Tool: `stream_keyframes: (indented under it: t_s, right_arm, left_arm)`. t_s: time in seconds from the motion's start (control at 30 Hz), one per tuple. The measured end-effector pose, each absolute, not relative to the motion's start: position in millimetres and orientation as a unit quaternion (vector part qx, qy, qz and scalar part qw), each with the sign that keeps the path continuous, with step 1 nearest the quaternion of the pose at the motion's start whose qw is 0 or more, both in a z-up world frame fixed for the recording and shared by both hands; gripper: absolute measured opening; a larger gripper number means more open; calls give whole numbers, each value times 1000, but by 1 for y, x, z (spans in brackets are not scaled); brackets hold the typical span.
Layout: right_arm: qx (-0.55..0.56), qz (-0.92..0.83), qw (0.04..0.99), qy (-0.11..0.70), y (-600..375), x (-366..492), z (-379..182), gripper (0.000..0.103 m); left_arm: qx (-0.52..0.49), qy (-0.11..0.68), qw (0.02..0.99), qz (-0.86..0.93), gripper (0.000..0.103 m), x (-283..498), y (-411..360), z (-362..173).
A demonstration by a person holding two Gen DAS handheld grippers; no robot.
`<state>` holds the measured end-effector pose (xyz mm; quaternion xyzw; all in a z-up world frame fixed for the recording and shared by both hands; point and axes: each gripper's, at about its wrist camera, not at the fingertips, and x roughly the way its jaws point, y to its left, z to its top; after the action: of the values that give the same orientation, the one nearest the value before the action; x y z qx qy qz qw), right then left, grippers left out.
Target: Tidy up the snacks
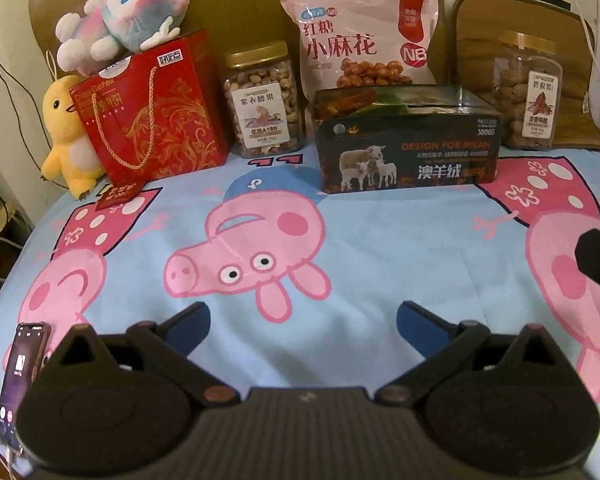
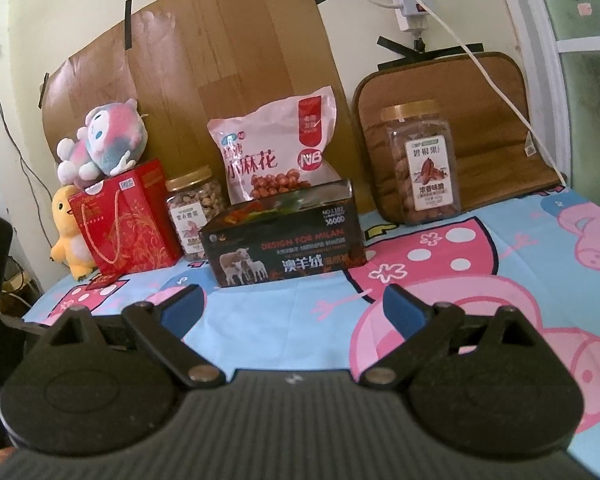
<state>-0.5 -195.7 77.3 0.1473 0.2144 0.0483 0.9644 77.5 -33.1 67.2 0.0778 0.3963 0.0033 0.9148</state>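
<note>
A black open-topped box with sheep printed on it stands at the back of the pig-print cloth and holds snack packets. Behind it leans a pink snack bag. A cashew jar stands to its left and a pecan jar to its right. A red gift bag stands at far left. My left gripper and my right gripper are both open and empty, well in front of the box.
A pink plush sits on the red bag and a yellow duck plush stands beside it. A phone lies at the cloth's front left edge. A brown cushion leans on the wall behind the pecan jar.
</note>
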Motion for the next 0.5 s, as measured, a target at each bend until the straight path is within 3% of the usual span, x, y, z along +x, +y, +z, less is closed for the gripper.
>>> stream_keyframes:
  t_s: [0.5]
  right_arm:
    - [141, 56, 964, 217, -189, 0, 78, 98]
  left_arm:
    - [59, 403, 913, -1, 103, 77, -23, 66]
